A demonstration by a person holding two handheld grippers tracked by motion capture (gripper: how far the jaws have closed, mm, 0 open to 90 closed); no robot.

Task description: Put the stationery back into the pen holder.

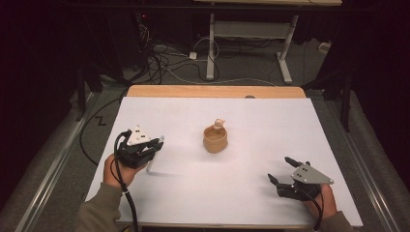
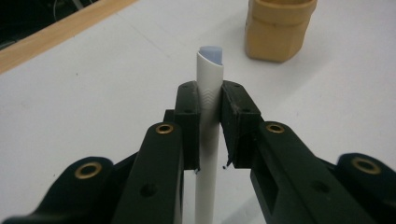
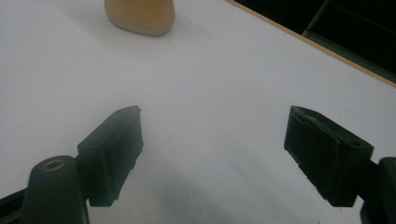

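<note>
1. The bench (image 1: pixel 270 125), covered in white, spreads before me with a wooden edge along its far side.
2. My right hand-held gripper (image 1: pixel 283 170) rests low at the bench's near right, jaws spread wide with nothing between them, well apart from everything else.
3. My left hand-held gripper (image 1: pixel 155 145) sits at the near left, its jaws clamped on a white tube.
4. A tan cup (image 1: pixel 215 138) stands upright near the bench's middle, a small piece poking above its rim.
5. The white tube (image 2: pixel 208 126) stands pinched between my left jaws, its top showing a pale blue end, apart from the cup.
</note>
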